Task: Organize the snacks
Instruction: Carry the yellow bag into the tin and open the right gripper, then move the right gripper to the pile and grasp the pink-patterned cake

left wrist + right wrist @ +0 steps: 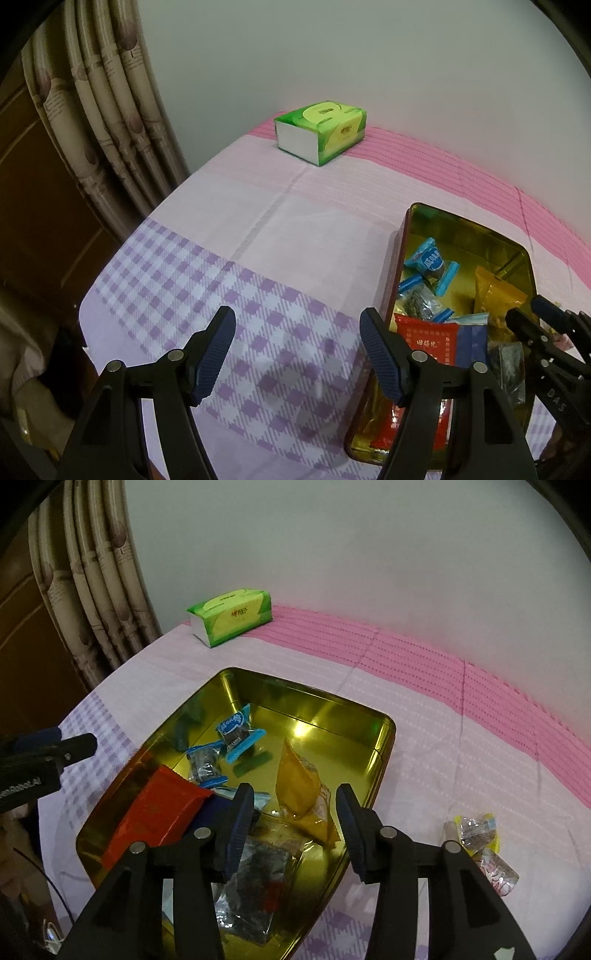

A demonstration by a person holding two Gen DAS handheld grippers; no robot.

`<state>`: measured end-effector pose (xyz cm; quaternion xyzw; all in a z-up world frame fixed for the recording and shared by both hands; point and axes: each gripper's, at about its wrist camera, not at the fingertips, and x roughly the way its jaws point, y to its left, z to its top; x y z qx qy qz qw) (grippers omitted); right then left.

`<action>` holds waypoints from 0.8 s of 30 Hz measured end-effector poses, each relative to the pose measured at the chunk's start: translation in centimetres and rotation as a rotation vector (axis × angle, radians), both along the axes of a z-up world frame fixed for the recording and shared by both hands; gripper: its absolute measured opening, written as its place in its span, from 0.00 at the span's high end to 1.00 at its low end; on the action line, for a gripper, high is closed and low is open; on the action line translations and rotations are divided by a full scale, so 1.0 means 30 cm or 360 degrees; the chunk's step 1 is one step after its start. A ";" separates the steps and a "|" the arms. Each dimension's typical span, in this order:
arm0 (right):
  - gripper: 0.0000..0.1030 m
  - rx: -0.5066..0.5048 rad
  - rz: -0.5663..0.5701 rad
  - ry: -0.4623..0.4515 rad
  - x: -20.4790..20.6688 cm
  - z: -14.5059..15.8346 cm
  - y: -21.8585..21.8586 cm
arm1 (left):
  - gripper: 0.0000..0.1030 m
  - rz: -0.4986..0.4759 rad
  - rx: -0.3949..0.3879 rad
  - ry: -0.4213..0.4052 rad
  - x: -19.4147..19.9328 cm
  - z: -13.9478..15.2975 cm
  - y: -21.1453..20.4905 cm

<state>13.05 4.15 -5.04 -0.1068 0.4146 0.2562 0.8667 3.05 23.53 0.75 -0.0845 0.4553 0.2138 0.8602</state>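
A gold tin (373,738) sits on the cloth-covered table and also shows in the left wrist view (461,236). It holds a red packet (155,812), blue-wrapped sweets (236,731), an orange pouch (299,790) and a clear dark-filled packet (255,878). Two small wrapped snacks (480,834) lie on the cloth right of the tin. My right gripper (295,830) is open and empty above the tin's near part. My left gripper (299,354) is open and empty over the checked cloth, left of the tin.
A green tissue pack (321,133) lies at the table's far edge by the wall; it also shows in the right wrist view (231,616). A curtain (110,122) hangs to the left, beyond the table's left edge. The wall runs behind.
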 end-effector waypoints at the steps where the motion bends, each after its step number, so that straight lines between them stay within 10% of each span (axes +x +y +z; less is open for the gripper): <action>1: 0.57 0.0008 0.0001 -0.0002 -0.003 0.007 -0.006 | 0.32 -0.0004 0.0000 -0.0002 0.000 0.000 0.000; 24: 0.46 -0.0260 0.0023 0.0026 0.061 -0.011 -0.448 | 0.31 -0.0083 0.0059 -0.0001 0.002 0.002 -0.053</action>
